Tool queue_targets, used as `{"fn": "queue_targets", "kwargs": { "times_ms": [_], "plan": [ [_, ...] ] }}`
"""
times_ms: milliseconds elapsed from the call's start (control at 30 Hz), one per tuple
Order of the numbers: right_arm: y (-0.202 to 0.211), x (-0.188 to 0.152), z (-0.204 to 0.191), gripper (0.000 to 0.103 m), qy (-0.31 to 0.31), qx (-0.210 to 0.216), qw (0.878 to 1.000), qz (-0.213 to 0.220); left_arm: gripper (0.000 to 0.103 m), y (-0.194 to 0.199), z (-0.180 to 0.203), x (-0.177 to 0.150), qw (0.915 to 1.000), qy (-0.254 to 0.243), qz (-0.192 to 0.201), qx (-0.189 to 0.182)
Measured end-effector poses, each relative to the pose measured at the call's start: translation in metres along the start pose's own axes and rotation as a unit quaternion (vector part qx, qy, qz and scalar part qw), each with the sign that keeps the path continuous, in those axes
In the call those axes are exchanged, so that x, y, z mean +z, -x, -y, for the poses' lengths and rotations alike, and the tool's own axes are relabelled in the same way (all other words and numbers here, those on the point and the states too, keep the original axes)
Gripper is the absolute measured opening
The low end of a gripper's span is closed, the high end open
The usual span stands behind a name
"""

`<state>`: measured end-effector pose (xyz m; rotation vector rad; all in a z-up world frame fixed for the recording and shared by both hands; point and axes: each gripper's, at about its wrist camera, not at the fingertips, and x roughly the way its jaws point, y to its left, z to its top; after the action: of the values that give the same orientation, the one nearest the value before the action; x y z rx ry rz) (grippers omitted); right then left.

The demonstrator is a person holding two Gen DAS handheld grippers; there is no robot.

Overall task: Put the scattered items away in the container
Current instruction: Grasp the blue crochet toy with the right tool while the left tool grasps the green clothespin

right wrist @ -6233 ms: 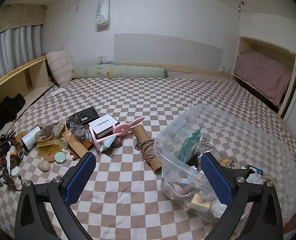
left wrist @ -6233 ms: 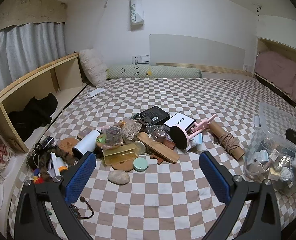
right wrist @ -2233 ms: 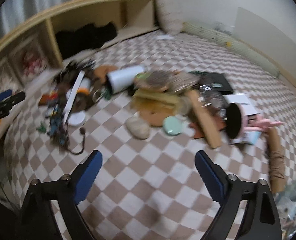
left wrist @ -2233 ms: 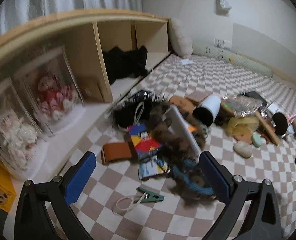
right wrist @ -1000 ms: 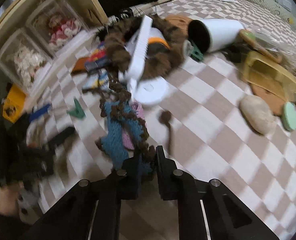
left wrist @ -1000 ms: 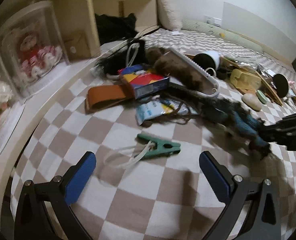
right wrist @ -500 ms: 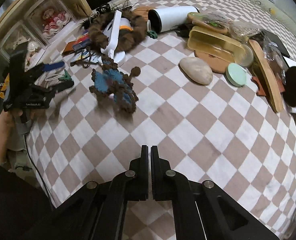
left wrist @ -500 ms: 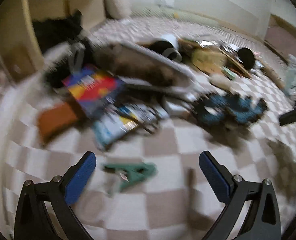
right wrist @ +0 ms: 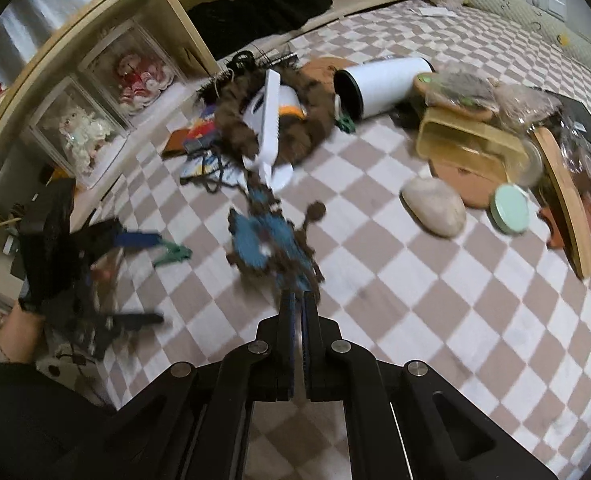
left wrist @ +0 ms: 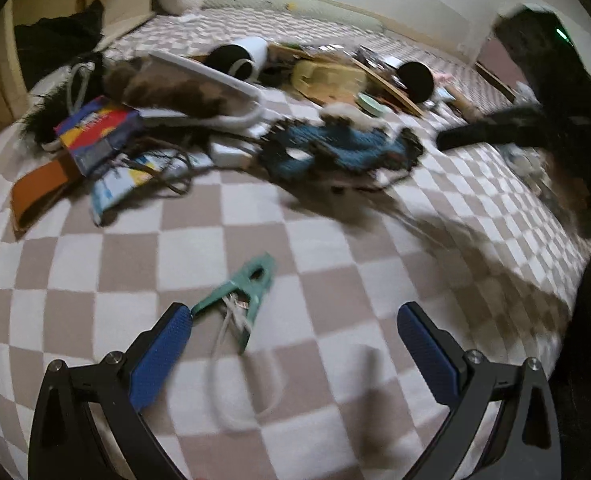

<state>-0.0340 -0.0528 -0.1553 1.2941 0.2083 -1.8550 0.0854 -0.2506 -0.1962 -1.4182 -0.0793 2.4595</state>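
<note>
1. Left gripper [left wrist: 293, 344]: jaws spread wide, empty, low over the checked bed [left wrist: 315, 264], with the green clothes peg [left wrist: 241, 296] and its white cord loop lying just ahead between the fingers, nearer the left one.
2. Peg: probably light, stiff plastic, slick; best taken across its body, not by the limp cord (likely to trail and snag).
3. Further right, the blue and brown knitted piece [right wrist: 269, 240]: soft, floppy, fringed; lying on the bed between the brown fur pile with the white brush [right wrist: 273, 120] and the right gripper [right wrist: 298, 312].
4. Right gripper: jaws nearly together, only a thin slit between them, tips right at the knit's near fringe; whether a strand is actually pinched, cannot tell (motion blur there).
5. Knit best gathered at its bunched middle, since an edge grip probably lets it stretch and drag its tassels.
6. Container: not clearly in either view; at the far right of the left view only a dark blurred gripper and something pale behind it.
7. Clutter farther right (pale stone [right wrist: 433, 208], yellow box [right wrist: 469, 148]) visible but untouched.
</note>
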Motion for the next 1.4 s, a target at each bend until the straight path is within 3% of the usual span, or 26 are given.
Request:
{"fn": "queue_targets", "kwargs": {
  "times_ms": [100,233,267,300,333,533,667,700,767,1167,1333,1400],
  "plan": [
    [-0.006,0.006,0.0,0.003,-0.003,0.006,1.0,0.002,0.103,0.006,0.004,-0.004,1.0,-0.003,-0.001,-0.007],
    [-0.014,0.01,0.002,0.008,-0.004,-0.006,1.0,0.008,0.103,0.013,0.005,-0.003,0.9987,-0.014,0.024,0.043],
    [-0.017,0.011,0.002,0.034,-0.005,-0.012,1.0,0.008,0.103,0.013,0.005,0.0,0.998,-0.017,0.031,0.052],
    [-0.018,0.012,0.002,0.072,-0.007,-0.018,1.0,0.009,0.103,0.011,0.005,0.002,0.9975,-0.022,0.034,0.057],
    [-0.018,0.012,0.001,0.079,-0.004,-0.022,1.0,0.012,0.103,0.007,0.006,0.004,0.9969,-0.03,0.037,0.063],
    [-0.029,0.014,-0.018,0.079,0.08,-0.071,0.994,0.023,0.103,-0.021,0.013,0.013,0.9889,-0.088,0.036,0.114],
    [-0.045,0.015,-0.026,0.078,0.124,-0.087,0.988,0.012,0.103,-0.029,0.011,0.013,0.9872,-0.097,0.037,0.121],
    [-0.049,0.015,-0.026,0.074,0.129,-0.091,0.987,0.009,0.101,-0.029,0.009,0.012,0.9877,-0.096,0.037,0.118],
    [-0.055,0.016,-0.026,0.064,0.134,-0.097,0.986,0.003,0.086,-0.028,0.006,0.011,0.9892,-0.091,0.04,0.108],
    [-0.059,0.02,-0.014,0.03,0.115,-0.095,0.989,-0.004,0.039,-0.02,0.003,0.011,0.9912,-0.063,0.036,0.111],
    [-0.058,0.017,-0.021,0.021,0.125,-0.118,0.985,-0.002,0.025,-0.014,0.005,0.004,0.9912,-0.052,0.034,0.117],
    [-0.058,0.016,-0.022,0.017,0.126,-0.121,0.985,-0.003,0.025,-0.012,0.005,0.002,0.9911,-0.047,0.034,0.12]
  ]
}}
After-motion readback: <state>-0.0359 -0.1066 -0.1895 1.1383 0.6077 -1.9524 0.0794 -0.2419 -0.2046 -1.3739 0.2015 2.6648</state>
